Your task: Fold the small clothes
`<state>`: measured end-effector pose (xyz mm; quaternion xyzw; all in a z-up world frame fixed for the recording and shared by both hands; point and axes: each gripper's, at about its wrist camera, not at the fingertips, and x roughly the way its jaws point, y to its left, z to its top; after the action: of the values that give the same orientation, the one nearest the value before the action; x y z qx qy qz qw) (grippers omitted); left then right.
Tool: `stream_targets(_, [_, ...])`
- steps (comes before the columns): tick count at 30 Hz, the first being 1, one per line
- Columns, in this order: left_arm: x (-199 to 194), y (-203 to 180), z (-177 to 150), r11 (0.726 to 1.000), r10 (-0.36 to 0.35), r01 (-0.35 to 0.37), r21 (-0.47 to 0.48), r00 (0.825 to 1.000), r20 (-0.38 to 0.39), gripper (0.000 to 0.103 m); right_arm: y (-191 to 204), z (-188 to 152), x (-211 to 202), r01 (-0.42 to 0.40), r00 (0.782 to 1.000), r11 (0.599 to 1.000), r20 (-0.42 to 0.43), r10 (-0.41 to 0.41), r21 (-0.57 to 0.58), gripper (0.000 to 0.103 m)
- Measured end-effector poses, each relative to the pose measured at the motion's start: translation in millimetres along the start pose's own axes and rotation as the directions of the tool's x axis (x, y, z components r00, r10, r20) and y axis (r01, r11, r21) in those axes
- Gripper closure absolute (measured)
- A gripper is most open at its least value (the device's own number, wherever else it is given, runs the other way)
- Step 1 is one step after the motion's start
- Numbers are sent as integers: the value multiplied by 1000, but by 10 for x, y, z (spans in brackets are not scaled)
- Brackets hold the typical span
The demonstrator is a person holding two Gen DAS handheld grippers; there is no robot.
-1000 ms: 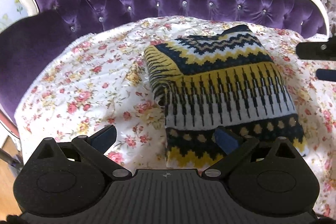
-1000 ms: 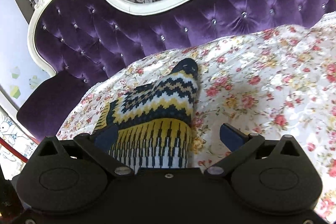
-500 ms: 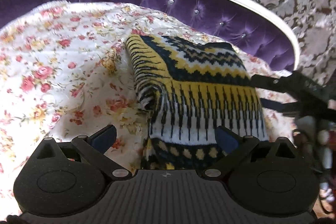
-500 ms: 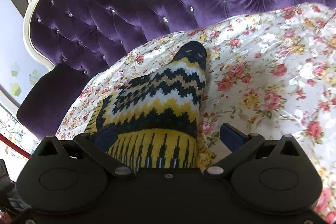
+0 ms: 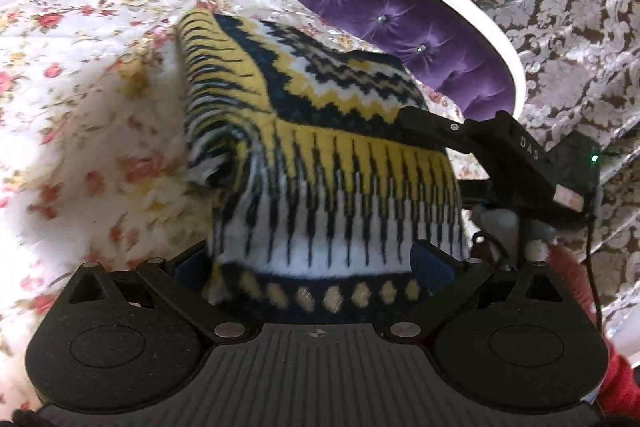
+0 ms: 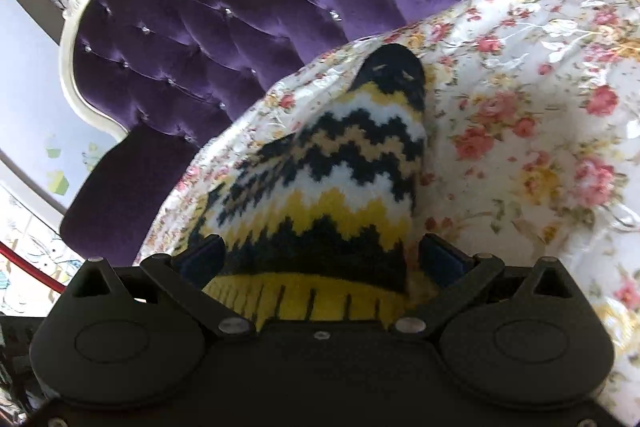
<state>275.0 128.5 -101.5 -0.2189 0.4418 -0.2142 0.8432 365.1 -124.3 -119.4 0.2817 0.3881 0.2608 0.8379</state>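
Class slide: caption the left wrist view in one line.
Open left gripper straddles the folded sweater's near edge on a floral sheet; right gripper at its side.

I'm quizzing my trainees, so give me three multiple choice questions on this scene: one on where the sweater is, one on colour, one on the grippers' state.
1. The sweater lies on:
A. a floral sheet
B. a wooden floor
C. a glass table

2. The sofa back is:
A. green
B. purple
C. red

3. The left gripper and right gripper are:
A. both shut
B. both open
C. one shut

Answers: 1 A, flowered cloth surrounds the knit. 2 B, the tufted velvet is purple. 3 B, the fingers of each stand wide apart, either side of the knit.
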Motion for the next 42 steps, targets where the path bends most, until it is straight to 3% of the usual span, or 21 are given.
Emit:
stream_targets(4, [57,86,31,987,-123,124,-102,992,14,4,-21,29,66,-36,999,999,-16,36,10,0])
stream_targets(5, [74,113,27,978,-159,161,-131,987,20,18,-26,38,66,-42,999,999,-24,43,6,0])
stream_targets(6, [92,133,14,971,-182,183,-156,983,23,45,-32,47,67,-53,998,999,-31,53,3,0])
stream_targets(7, [105,137,9,970,-175,176,-167,984,20,60,-37,49,54,-62,998,998,-31,62,3,1])
stream_targets(8, [114,129,7,973,-159,159,-167,987,15,74,-38,47,39,-52,998,999,-29,53,8,15])
stream_targets(10, [78,101,-8,970,-172,172,-170,985,17,74,27,28,-18,21,999,999,-44,-22,-28,41])
stream_targets(18, [-313,-306,-309,956,-271,264,-125,962,-43,76,210,-311,-630,42,990,999,-139,-39,22,44])
stream_targets(25, [-828,-659,-955,953,-300,293,-76,947,-117,75,491,-952,-1351,50,981,997,-188,-38,60,43])
stream_targets(30, [-1176,-778,-1476,955,-297,291,-62,943,-152,73,582,-1459,-1789,10,977,996,-211,10,93,38])
stream_targets(32, [-1244,-779,-1662,971,-240,236,-44,960,-145,72,591,-1636,-1917,21,980,996,-198,-4,83,22])
stream_targets(35, [-1282,-733,-1916,999,-41,44,24,995,-93,64,577,-1804,-2083,123,982,992,-145,-119,19,19])
stream_targets(36, [-1276,-708,-1972,1000,11,-9,30,997,-73,59,590,-1825,-2121,159,980,987,-123,-158,-1,19])
stream_targets(38, [-1309,-677,-2028,999,44,-44,-2,998,-32,57,627,-1863,-2215,208,975,978,-76,-210,-32,15])
stream_targets(40, [-1408,-713,-2022,998,70,-69,-13,997,36,57,702,-1870,-2314,206,978,977,-21,-207,-46,9])
stream_targets(42, [-1540,-802,-1975,993,118,-120,13,985,129,56,832,-1854,-2390,210,977,974,38,-208,-85,0])
